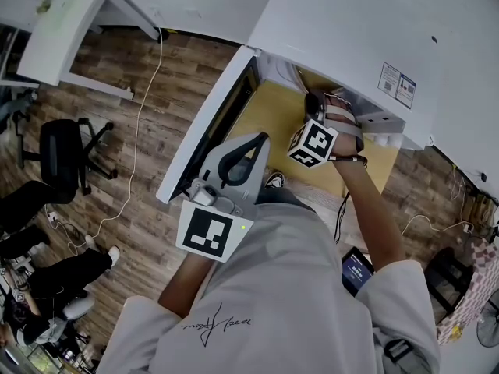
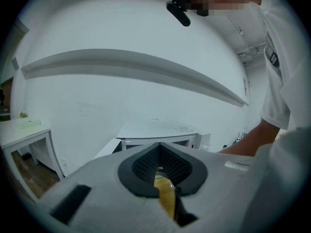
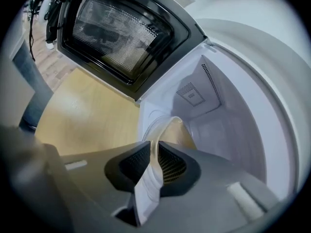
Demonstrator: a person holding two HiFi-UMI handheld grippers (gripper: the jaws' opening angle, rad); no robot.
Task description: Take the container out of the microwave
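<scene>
Person's white shirt fills lower centre, facing an open microwave. The outstretched right arm tilts the right gripper downward, pinching the clear container rim inside the cavity mouth. The left gripper, closed and empty, hovers beside the door.

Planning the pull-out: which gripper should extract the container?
Right. The right gripper has its fingers clamped on the container rim inside the microwave; the left gripper is outside, by the door, empty.
</scene>
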